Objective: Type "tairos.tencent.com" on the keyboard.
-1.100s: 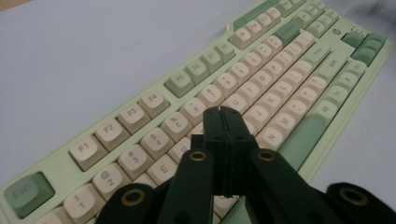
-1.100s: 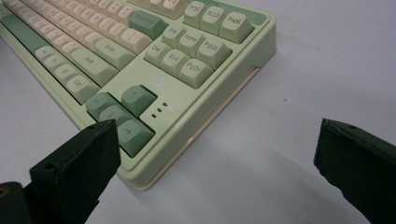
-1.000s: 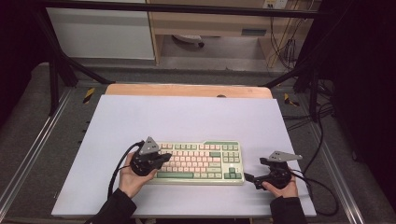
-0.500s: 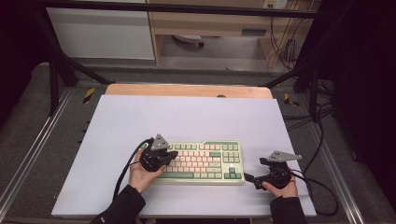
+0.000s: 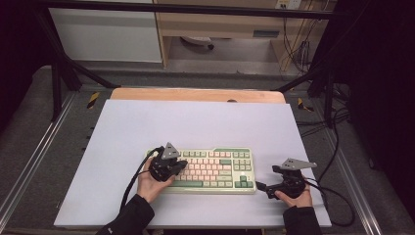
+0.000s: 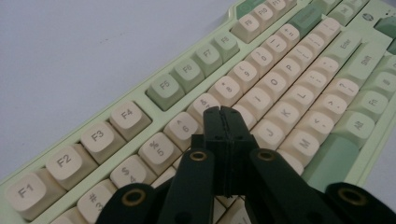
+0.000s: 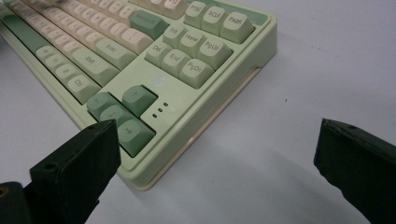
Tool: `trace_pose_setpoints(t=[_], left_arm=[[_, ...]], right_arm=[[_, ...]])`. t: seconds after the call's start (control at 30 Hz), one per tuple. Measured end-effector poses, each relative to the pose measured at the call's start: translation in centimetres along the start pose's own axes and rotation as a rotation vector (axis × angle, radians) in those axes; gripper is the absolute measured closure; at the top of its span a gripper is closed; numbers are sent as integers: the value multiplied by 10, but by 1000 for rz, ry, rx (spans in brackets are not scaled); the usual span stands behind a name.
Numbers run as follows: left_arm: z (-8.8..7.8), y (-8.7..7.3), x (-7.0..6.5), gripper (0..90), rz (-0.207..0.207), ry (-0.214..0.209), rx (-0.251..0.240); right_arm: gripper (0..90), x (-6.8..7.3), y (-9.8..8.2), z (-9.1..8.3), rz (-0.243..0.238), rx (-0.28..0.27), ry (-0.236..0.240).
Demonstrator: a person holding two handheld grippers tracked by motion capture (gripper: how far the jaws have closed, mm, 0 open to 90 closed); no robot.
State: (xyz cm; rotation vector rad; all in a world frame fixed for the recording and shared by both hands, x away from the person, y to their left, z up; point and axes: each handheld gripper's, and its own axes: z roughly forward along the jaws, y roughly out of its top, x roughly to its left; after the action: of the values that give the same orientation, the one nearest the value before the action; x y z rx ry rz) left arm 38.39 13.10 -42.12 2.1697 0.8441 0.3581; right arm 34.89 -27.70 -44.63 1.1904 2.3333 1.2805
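Observation:
A pale green keyboard with cream and green keys lies near the front of the white table. My left gripper is shut with nothing in it and hovers over the keyboard's left half. In the left gripper view its joined tips sit just above the number row of the keyboard, near the 7 key. My right gripper rests open on the table by the keyboard's front right corner. In the right gripper view my right gripper has wide-apart jaws flanking the arrow-key corner of the keyboard.
A wooden strip runs along the table's far edge. Black cables trail off the right side. Metal frame rails border the table. A white cabinet stands beyond the table.
My left hand has moved right and slightly down, carrying its shut gripper from the keyboard's left edge to over its keys. The right gripper has stayed in place.

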Motion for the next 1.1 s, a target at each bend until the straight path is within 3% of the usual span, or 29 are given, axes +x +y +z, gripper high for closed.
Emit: trace_pose_setpoints(t=[0.83, 1.1], left_arm=[[-2, -9, 8, 900, -11, 13, 4], [-15, -7, 8, 900, -9, -9, -25]], right_arm=[[10, 0, 0, 0, -1, 1, 1], [10, 0, 0, 0, 1, -2, 1]])
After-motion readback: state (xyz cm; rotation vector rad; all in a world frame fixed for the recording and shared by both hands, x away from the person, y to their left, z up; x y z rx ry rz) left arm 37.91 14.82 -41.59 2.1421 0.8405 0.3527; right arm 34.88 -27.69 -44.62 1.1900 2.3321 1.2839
